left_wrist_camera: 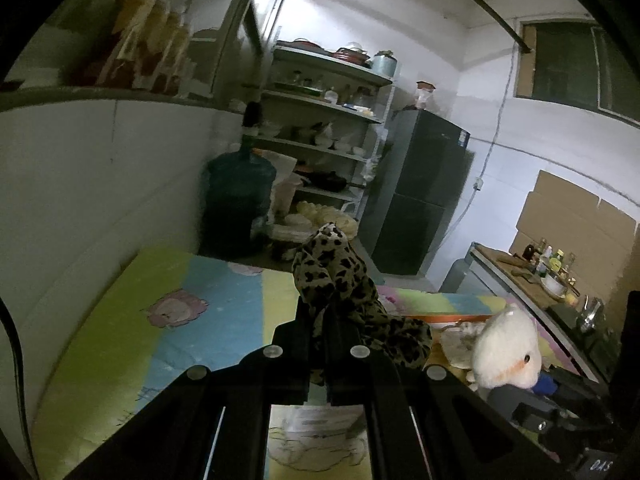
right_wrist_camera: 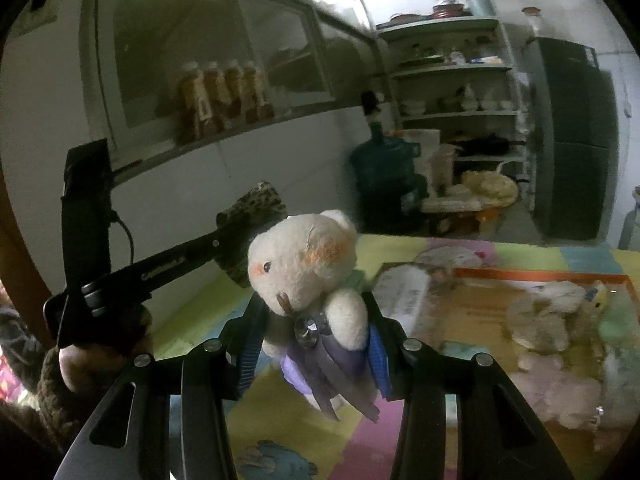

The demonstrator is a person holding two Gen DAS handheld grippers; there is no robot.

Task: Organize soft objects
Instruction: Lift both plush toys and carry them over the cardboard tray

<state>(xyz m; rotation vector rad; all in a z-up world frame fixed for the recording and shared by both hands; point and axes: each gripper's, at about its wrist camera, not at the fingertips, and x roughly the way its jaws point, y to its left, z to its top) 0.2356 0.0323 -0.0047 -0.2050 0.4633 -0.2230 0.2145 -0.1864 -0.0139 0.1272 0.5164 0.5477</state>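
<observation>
My left gripper point(left_wrist_camera: 318, 316) is shut on a leopard-print soft cloth point(left_wrist_camera: 340, 280) that bunches above its fingers and droops to the right, lifted over the colourful mat point(left_wrist_camera: 160, 300). In the right wrist view that gripper point(right_wrist_camera: 240, 236) shows at the left, held in a hand, with the leopard cloth point(right_wrist_camera: 252, 208) at its tip. My right gripper point(right_wrist_camera: 316, 320) is shut on a white teddy bear point(right_wrist_camera: 304, 256) in a purple dress, its blue pads point(right_wrist_camera: 378, 360) pressing the bear's body. The bear point(left_wrist_camera: 506, 344) also appears at the right of the left wrist view.
An orange-rimmed tray point(right_wrist_camera: 540, 276) on the mat holds several plush toys point(right_wrist_camera: 548, 320). Behind stand a blue water jug point(left_wrist_camera: 238, 196), a white shelf rack point(left_wrist_camera: 332, 120) and a dark fridge point(left_wrist_camera: 420, 192). A counter with bottles point(left_wrist_camera: 540, 268) runs along the right wall.
</observation>
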